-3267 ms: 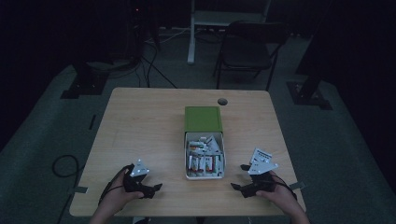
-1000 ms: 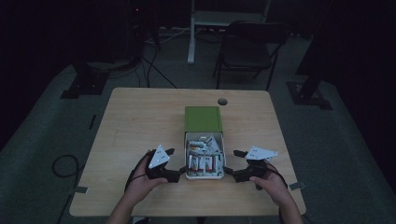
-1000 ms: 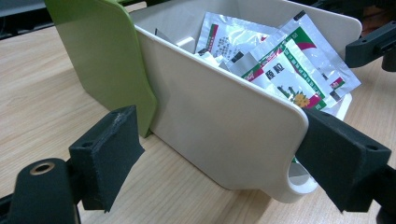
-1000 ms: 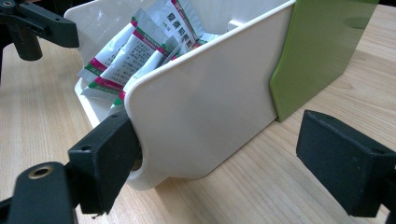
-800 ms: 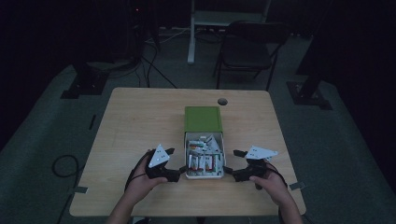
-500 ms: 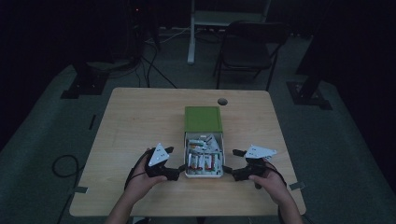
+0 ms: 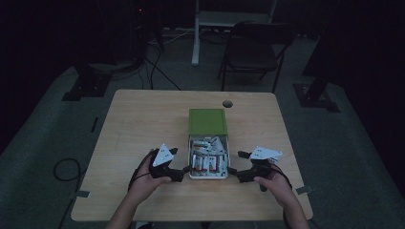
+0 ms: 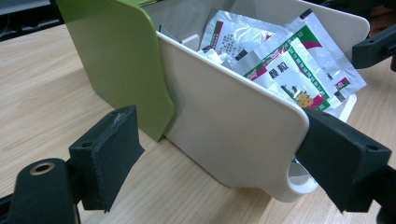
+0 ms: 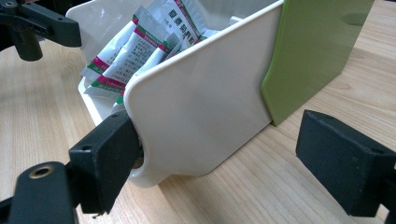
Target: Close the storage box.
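Note:
A white open-topped box (image 7: 208,175) holding several silver sachets (image 7: 206,155) sits mid-table, its far half inside a green sleeve (image 7: 207,121). My left gripper (image 7: 180,161) is open against the box's near left corner. In the left gripper view the white wall (image 8: 233,135) lies between the jaws of the left gripper (image 8: 224,158); one pad (image 8: 338,161) meets the front corner and the other stands free over the wood. My right gripper (image 7: 237,162) mirrors this at the near right corner. It is open (image 9: 224,161) too, one pad (image 9: 109,156) at the corner and the other clear of the green sleeve (image 9: 313,51).
The wooden table (image 7: 143,119) has a round cable hole (image 7: 227,103) behind the box. A dark chair (image 7: 253,47) stands past the far edge. A black cable (image 7: 62,167) loops on the floor at the left.
Both hands have come in from the table's front corners to the box's near corners. Over the last second they have hardly shifted and the jaws have kept their width.

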Demonstrator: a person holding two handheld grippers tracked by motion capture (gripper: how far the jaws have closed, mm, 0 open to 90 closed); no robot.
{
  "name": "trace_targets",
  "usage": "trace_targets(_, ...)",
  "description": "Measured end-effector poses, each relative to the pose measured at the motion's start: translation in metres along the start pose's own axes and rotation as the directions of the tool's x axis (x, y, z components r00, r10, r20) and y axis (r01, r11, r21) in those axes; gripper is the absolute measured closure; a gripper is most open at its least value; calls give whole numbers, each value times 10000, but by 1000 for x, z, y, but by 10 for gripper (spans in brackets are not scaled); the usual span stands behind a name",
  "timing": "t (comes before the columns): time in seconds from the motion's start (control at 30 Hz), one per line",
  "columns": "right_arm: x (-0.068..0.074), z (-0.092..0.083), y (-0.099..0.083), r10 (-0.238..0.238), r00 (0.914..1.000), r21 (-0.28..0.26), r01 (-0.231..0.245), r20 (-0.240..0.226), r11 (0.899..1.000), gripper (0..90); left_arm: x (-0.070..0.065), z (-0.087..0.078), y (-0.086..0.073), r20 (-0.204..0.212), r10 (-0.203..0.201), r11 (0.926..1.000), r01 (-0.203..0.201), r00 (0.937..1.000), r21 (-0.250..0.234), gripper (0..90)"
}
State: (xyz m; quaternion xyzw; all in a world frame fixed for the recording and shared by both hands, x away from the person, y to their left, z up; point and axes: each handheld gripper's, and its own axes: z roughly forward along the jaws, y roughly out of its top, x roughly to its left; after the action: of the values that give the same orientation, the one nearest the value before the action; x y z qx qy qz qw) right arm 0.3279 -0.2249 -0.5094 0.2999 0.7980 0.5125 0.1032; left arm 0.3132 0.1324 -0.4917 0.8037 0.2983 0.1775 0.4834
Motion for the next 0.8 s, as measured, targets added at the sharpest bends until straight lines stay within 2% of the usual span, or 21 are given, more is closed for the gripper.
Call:
trace_targets(0.5, -5, 3, 2, 148, 9997, -7, -148, 203, 9999, 132, 5, 5, 1, 8, -211, 9998, 211, 9998, -53, 157)
trace_targets(0.8, -7, 5, 4, 202, 9994, 26, -203, 265, 9998, 131, 8, 7, 3, -110, -153, 9999, 153, 9998, 2, 157)
